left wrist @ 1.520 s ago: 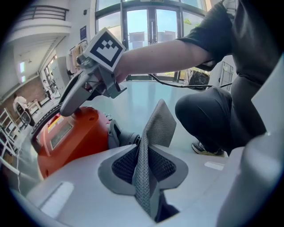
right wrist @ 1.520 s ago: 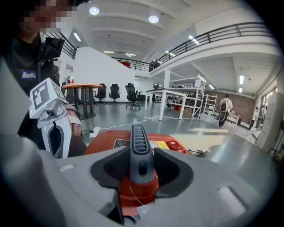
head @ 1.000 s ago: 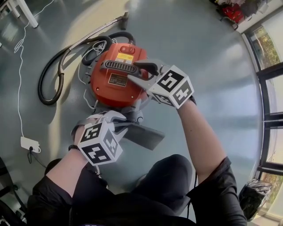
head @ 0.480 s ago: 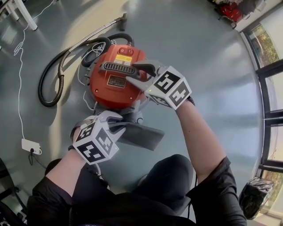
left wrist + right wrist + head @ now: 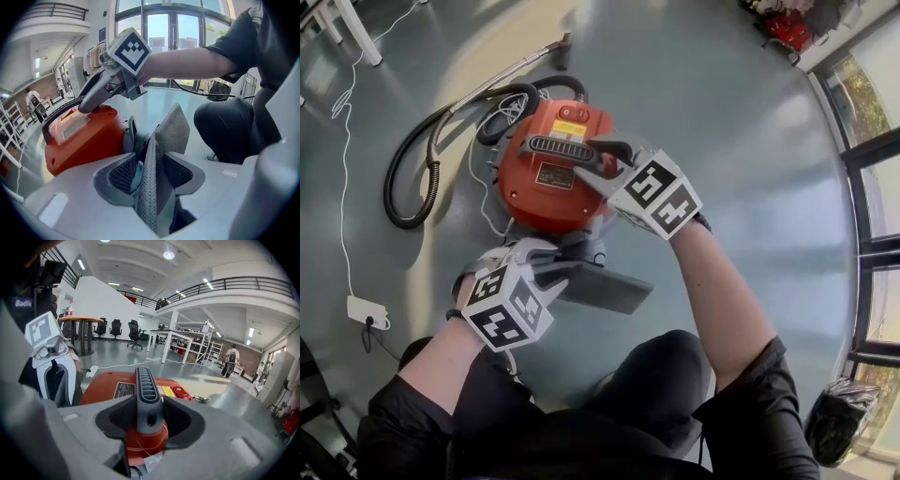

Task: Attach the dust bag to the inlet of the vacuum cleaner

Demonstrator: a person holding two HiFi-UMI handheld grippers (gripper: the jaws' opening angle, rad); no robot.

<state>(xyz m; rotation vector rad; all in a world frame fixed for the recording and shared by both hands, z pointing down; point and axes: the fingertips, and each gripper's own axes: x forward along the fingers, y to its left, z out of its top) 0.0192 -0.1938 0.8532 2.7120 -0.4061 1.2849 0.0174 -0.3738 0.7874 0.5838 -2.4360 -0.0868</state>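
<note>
Left claw (image 5: pixel 150 174), low and left of centre in the head view, has its jaws opening, and a fold of the grey mesh dust bag (image 5: pixel 171 131) stands between the pads, which are loose round the cloth rather than squeezing it. From there the dust bag lies flat on the grey floor (image 5: pixel 731 122) as a dark slab, with its far end up against the near side of the orange vacuum cleaner (image 5: pixel 539 192), just in front of the person's knee. A black hose (image 5: pixel 405 192) loops on the floor at the vacuum cleaner's left. Further right, the right claw (image 5: pixel 149 417) is clamped on the black ribbed handle (image 5: pixel 146 380) on top of the vacuum cleaner, a pad touching each side.
</note>
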